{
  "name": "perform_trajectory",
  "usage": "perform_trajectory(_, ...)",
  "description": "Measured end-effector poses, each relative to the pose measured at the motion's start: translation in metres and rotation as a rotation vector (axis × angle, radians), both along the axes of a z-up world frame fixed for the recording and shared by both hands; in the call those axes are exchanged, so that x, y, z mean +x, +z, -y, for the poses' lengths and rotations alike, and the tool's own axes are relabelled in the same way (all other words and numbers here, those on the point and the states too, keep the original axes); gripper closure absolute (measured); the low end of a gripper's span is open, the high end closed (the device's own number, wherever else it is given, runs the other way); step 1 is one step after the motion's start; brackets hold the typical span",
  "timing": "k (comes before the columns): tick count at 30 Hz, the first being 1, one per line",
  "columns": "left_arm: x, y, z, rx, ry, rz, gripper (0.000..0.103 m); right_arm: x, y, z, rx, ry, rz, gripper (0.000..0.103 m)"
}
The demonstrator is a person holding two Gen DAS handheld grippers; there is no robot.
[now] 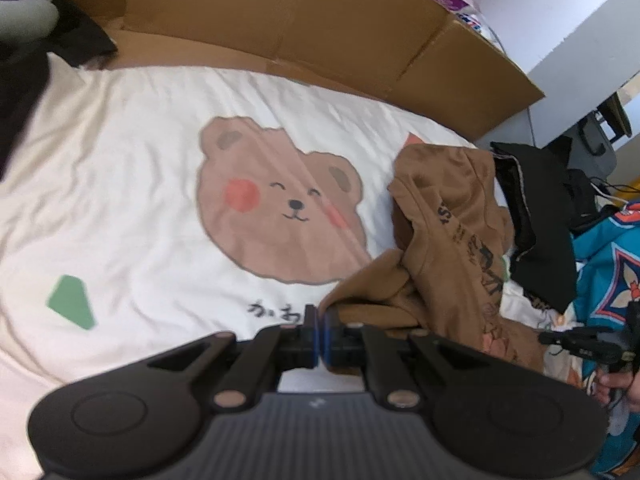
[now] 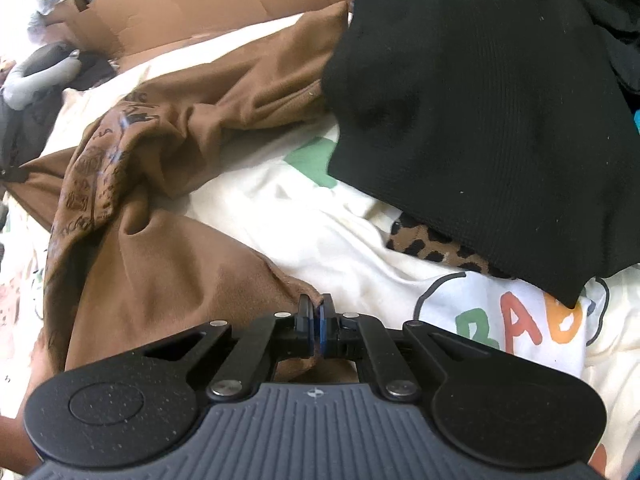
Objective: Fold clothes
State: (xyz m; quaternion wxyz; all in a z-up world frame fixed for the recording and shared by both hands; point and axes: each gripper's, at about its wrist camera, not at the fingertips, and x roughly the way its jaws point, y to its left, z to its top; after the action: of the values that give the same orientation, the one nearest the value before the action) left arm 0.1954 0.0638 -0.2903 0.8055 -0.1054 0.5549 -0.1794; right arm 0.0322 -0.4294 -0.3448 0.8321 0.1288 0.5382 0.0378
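**A:** ok so where am I at? Both grippers look pinched onto the brown shirt [image 2: 160, 264]. The left gripper [image 1: 321, 332] has its jaws together on a bunched edge, and the right gripper [image 2: 316, 320] is clamped on another edge right at its tips.

**B:** Sounds like the grab-and-spread step then. Where's the shirt sitting?

**A:** Crumpled on the bear blanket [image 1: 120, 184], partly tucked under a black garment [image 2: 480, 120] on the far side. Not flat at all yet.

**B:** So I'd guess the next move is lifting both edges and pulling them apart to open it out, and it needs to slide free of that black thing first.

**A:** Yeah, that's my worry, it might drag it along. Left cam shows the bear face and the cardboard [image 1: 320, 28] behind, plus the other gripper off at the edge. Right cam is the only one showing how much the black piece overlaps, and a leopard-print bit [image 2: 432, 248] under it.
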Motion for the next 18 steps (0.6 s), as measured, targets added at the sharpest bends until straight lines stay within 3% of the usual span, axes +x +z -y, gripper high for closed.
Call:
perform_trajectory(8, 0.003, 0.018, -0.028, 0.06, 0.023, 0.018, 0.101, 0.004, 0.019, -0.008, -0.028, 0.001, 0.021, 0.103)
perform_trajectory(11, 0.007, 0.02, -0.042, 0.071, 0.061, 0.013, 0.101, 0.002, 0.018, 0.003, -0.068, -0.051, 0.002, 0.103)
perform_trajectory(15, 0.007, 0.011, -0.048, 0.082, 0.069, -0.007, 0.101, -0.002, 0.013, 0.013, 0.024, -0.07, 0.01, 0.103)
perform_trajectory(18, 0.007, 0.009, -0.05, 0.079, 0.074, -0.012, 0.101, 0.005, 0.01, -0.005, 0.049, 0.0, -0.002, 0.101)
